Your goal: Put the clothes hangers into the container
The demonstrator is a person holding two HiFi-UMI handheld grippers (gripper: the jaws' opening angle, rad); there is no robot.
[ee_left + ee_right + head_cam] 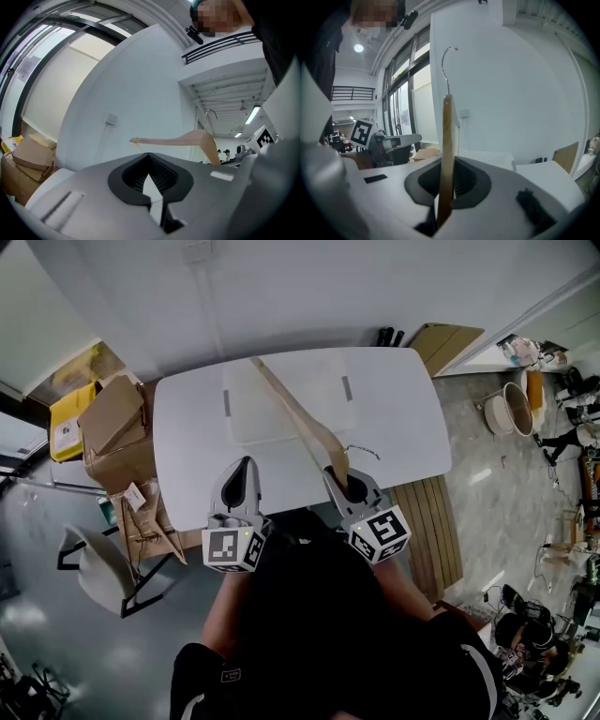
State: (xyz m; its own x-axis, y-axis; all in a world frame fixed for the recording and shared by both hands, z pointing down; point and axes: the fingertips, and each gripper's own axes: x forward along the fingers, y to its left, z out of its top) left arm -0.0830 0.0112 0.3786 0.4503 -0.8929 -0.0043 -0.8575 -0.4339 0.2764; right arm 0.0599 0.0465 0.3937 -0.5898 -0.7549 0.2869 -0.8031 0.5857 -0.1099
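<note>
Left gripper (245,471) seemingly closed, right gripper (340,478) clamping hanger (292,410)

The container (281,401) lies on the surface (187,456), in the middle of its far half. The hanger (295,418) slants above the surface. Its near end stands between the jaws of the right gripper (340,476), at the surface's near edge right of the middle. From there it runs over the container toward the surface's far edge. The left gripper (244,465) is over the surface's near edge, left of the middle. Boxes (112,427) stand just beside the surface's left end, and a chair (98,568) is off its near left corner. Slats (433,521) lie on the floor by its near right corner. A board (448,341) is behind its far right corner, and a tub (511,411) stands well off to its right.
</note>
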